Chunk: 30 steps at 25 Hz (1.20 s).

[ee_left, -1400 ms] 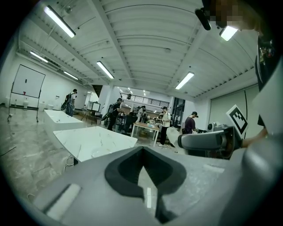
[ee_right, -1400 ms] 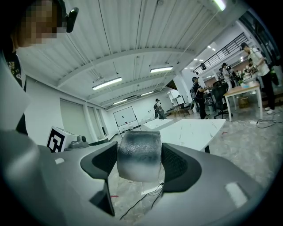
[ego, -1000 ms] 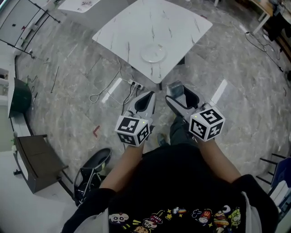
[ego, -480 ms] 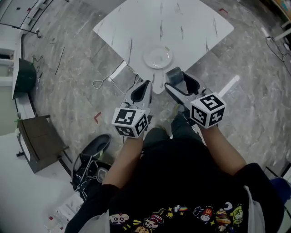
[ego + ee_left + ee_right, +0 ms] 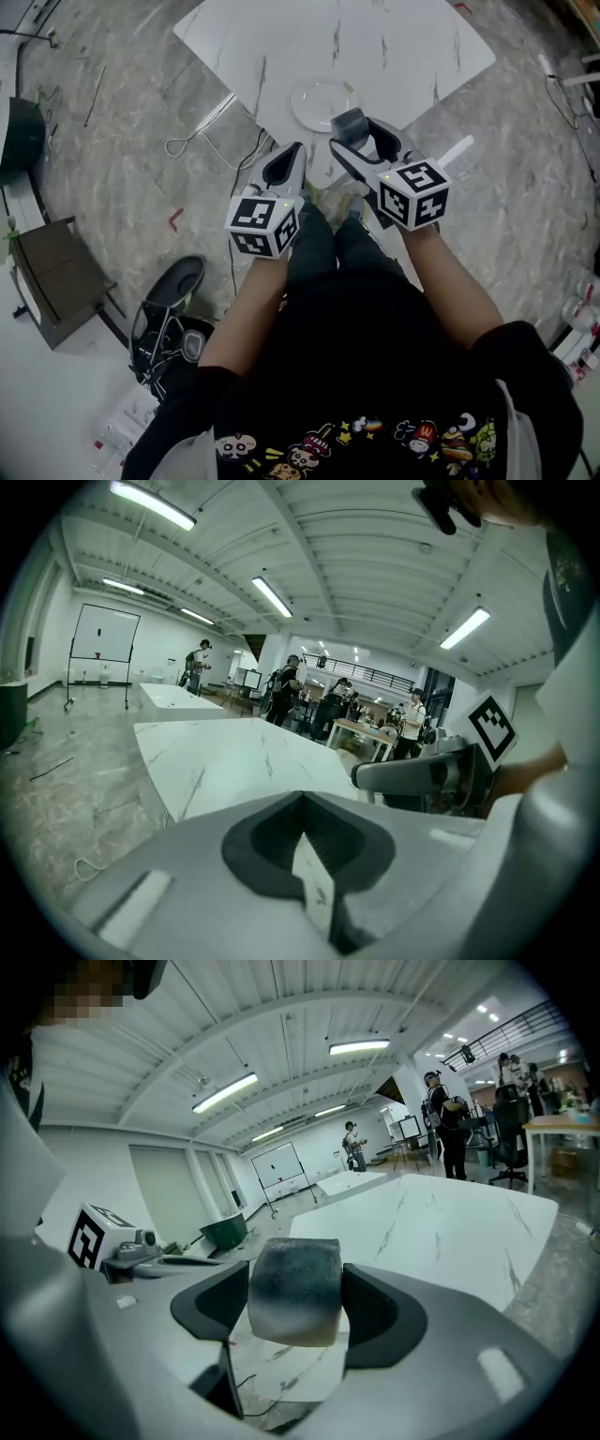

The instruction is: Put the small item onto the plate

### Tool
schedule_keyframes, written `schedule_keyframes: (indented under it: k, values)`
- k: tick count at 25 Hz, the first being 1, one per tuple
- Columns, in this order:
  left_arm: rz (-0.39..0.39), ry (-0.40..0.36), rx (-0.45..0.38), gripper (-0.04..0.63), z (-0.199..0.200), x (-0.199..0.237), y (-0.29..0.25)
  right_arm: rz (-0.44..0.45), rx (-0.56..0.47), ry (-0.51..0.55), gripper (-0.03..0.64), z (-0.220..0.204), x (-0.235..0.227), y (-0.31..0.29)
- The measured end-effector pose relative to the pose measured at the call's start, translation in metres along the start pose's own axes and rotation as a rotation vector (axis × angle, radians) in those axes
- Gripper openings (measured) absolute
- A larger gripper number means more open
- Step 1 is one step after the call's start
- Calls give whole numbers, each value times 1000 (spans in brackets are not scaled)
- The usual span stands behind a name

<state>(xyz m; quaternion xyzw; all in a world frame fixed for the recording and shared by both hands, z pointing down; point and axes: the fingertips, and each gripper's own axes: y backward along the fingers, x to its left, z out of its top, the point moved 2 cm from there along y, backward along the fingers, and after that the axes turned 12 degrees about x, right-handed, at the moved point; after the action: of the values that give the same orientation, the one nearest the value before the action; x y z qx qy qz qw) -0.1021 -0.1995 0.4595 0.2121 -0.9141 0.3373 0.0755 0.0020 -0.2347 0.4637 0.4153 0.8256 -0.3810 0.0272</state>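
Observation:
A white plate (image 5: 320, 101) rests near the close corner of the white marble table (image 5: 394, 47). My right gripper (image 5: 352, 127) is shut on a small grey sponge block (image 5: 294, 1290), which hangs just right of the plate and above the table's edge. The same sponge (image 5: 349, 124) shows between the jaws in the head view. My left gripper (image 5: 286, 161) is shut with nothing in it, held over the floor short of the table's corner. In the left gripper view its jaws (image 5: 309, 855) meet in front of the tabletop (image 5: 234, 761).
A white power strip and cable (image 5: 202, 131) lie on the marble floor left of the table. A dark bin (image 5: 21, 131) and a brown box (image 5: 52, 277) stand at the far left. A black stool base (image 5: 169, 309) is near my left side. People stand in the background of both gripper views.
Both grippers have come nearer to the table. The plate now lies just ahead of the right gripper, which still holds the sponge.

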Motion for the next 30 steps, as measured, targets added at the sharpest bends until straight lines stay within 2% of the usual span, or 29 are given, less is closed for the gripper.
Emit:
schedule_keyframes:
  k: [9,19,30]
  values:
    - [-82,-26,61,2,23,49,-49,-133,87,-44,339,12,-35,-68]
    - [-120,0,124,2,15,74,-73,-181,204,-4,339,2,-61,-122]
    - [-121,49,150,2,6,102,-88,-241,325,74,339,-5,-78,-162]
